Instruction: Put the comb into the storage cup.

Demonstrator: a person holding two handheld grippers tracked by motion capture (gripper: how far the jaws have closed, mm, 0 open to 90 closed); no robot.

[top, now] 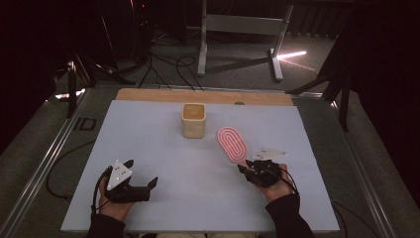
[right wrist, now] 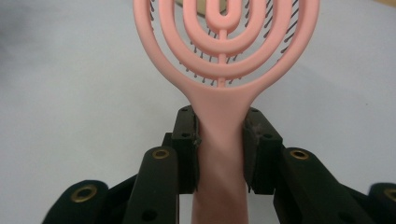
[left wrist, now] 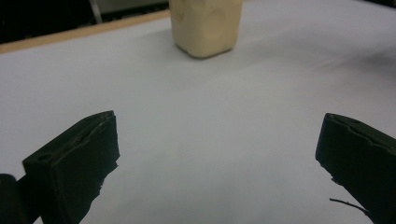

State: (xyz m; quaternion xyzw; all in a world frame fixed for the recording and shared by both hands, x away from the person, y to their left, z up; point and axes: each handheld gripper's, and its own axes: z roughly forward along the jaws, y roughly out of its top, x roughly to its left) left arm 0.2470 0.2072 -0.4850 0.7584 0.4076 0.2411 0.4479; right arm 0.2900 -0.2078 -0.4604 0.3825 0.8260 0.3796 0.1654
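My right gripper (right wrist: 220, 149) is clamped on the smooth pink handle of the hairbrush (right wrist: 224, 70), its looped oval head with dark bristles raised ahead of the jaws. My left gripper (left wrist: 217, 163) rests spread apart on the pale mat (top: 163, 148). Beyond stands a cream square cup (top: 193, 120).

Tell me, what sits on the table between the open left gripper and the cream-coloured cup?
Nothing: in the left gripper view, bare pale table runs from the left gripper to the cup. The high view agrees.
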